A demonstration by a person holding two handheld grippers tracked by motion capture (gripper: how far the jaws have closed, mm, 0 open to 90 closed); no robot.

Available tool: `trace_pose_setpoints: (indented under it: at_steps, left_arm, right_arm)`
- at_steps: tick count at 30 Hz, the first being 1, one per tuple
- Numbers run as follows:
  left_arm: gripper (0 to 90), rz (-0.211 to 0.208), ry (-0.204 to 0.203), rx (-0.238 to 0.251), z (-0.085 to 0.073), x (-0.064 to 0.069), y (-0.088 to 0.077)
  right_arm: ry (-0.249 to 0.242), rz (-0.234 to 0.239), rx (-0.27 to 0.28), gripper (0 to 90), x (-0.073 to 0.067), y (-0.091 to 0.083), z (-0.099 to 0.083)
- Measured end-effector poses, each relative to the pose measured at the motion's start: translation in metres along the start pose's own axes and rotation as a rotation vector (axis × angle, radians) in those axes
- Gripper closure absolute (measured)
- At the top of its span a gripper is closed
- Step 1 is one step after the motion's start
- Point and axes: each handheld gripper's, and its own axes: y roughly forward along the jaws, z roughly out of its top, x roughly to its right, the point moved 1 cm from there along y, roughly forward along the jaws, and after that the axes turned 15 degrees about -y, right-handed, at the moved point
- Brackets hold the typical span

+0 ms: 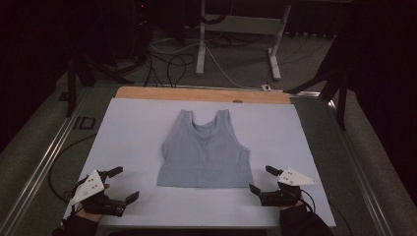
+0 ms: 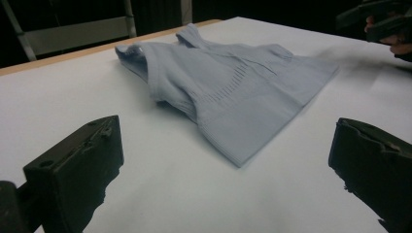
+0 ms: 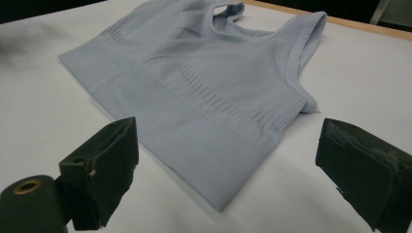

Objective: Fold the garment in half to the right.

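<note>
A light blue sleeveless crop top (image 1: 205,152) lies flat on the white table sheet (image 1: 128,132), straps toward the far edge. My left gripper (image 1: 123,185) hovers open near the front left of the sheet, apart from the top's lower left corner (image 2: 238,162). My right gripper (image 1: 261,179) stands open at the front right, close to the top's lower right corner (image 3: 218,206). Nothing is between either pair of jaws. In the left gripper view the crop top (image 2: 228,82) lies ahead, with the other hand's gripper (image 2: 384,24) at the upper right. The right gripper view looks over the crop top (image 3: 209,92).
A wooden strip (image 1: 201,94) runs along the table's far edge. Metal rails (image 1: 44,157) border the table on the left and right. Behind it, a white desk frame (image 1: 236,34) and cables (image 1: 167,59) lie on the dark floor.
</note>
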Motion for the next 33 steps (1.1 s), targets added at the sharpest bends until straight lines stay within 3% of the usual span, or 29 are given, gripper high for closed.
trace_pose_setpoints:
  at_steps: [8,21,29,33]
  left_arm:
    - [0.0,0.003,0.002,-0.016,0.0,0.0,0.002]
    - [0.0,0.001,0.01,-0.037,0.003,0.004,0.0]
    - [0.0,-0.024,-0.005,-0.027,0.015,0.009,-0.002]
    - [0.0,-0.03,0.005,-0.045,0.024,0.012,-0.003]
  right_arm:
    - [-0.005,-0.017,-0.01,8.5,0.0,0.001,-0.002]
    - [-0.025,0.006,-0.027,8.6,-0.003,0.002,0.0]
    - [-0.016,0.013,-0.004,8.6,-0.006,-0.004,0.014]
    - [-0.017,0.012,0.012,8.6,-0.007,-0.005,0.025]
